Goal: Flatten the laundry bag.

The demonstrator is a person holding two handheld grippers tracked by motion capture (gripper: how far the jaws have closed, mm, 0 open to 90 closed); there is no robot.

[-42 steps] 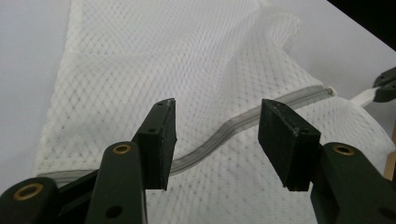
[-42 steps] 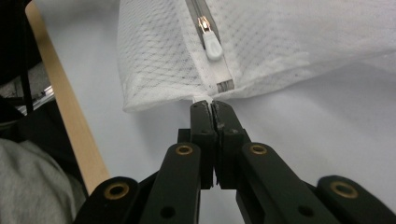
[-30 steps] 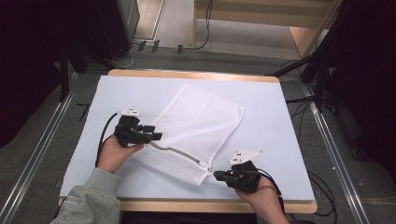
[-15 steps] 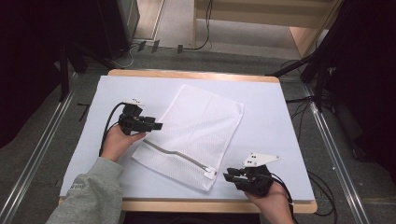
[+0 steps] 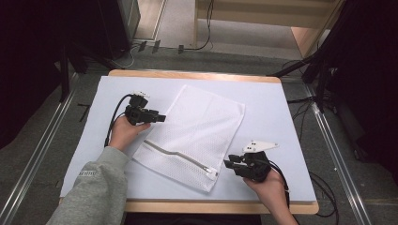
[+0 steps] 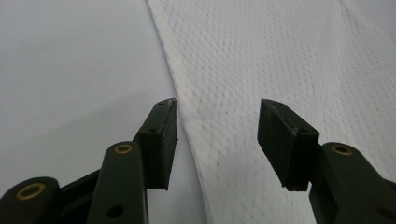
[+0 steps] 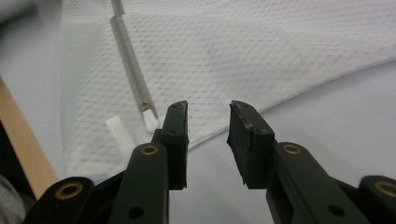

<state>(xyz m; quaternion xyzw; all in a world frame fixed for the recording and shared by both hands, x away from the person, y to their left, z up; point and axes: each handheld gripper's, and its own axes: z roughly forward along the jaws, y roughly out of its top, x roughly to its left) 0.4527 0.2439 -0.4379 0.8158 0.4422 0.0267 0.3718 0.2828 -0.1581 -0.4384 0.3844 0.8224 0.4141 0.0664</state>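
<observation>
A white mesh laundry bag (image 5: 192,136) lies flat and skewed on the counter (image 5: 281,122), its zipper (image 5: 178,157) running along the edge nearest the person.

The left claw (image 5: 162,117) hovers at the bag's left edge with its jaws spread wide. In the left gripper view (image 6: 217,135) that edge passes between the jaws, but neither pad presses on it.

The right claw (image 5: 228,163) sits just off the bag's near right corner, beside the zipper pull (image 5: 212,172). Its jaws have just been opening and now stand at a narrow gap with nothing between them; in the right gripper view (image 7: 208,140) the bag's hem crosses just ahead of the jaw tips.

The main risk is at the left side. The mesh is thin and lies flat against the counter, so jaws closing from this height would likely scrape over it and catch nothing, or nip only the top layer. A pull on one layer would drag the whole bag sideways and bunch it.

With the right claw off the bag, nothing anchors the corner against such a pull. Its narrow gap also leaves little margin for catching the small zipper pull.
</observation>
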